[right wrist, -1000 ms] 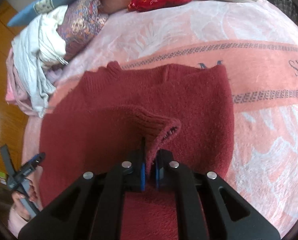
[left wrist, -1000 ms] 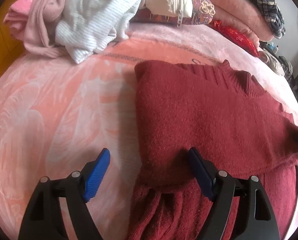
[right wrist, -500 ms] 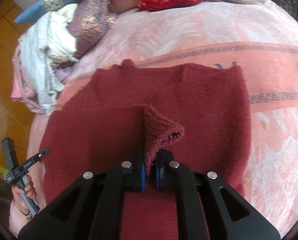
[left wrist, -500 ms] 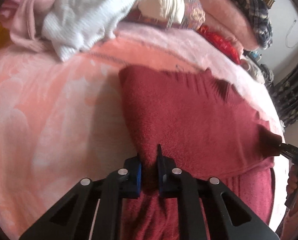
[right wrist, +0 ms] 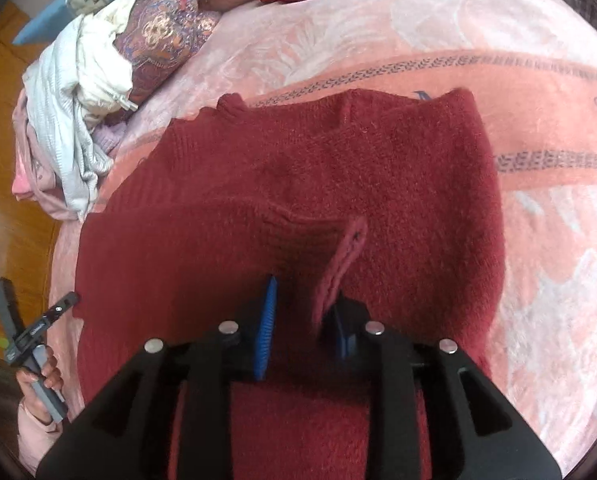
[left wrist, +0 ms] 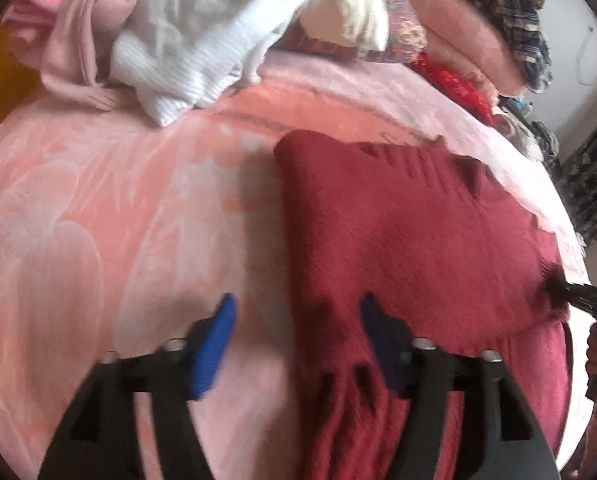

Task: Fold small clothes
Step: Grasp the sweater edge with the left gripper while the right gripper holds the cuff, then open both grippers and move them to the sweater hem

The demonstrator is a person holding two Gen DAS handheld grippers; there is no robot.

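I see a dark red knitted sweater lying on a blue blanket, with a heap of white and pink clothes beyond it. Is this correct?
Not quite: the blanket under the dark red knitted sweater is pink, not blue, as the right wrist view shows. The heap of white and pink clothes does lie beyond it.

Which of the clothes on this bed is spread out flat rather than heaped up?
The dark red sweater, lying flat on the pink blanket just ahead of the fingers. The white ribbed garment and the pale pink one are crumpled in a pile.

Bed w/ pink blanket (right wrist: 418, 32): red sweater (right wrist: 378, 184) flat mid; clothes heap (left wrist: 186, 40) at edge.
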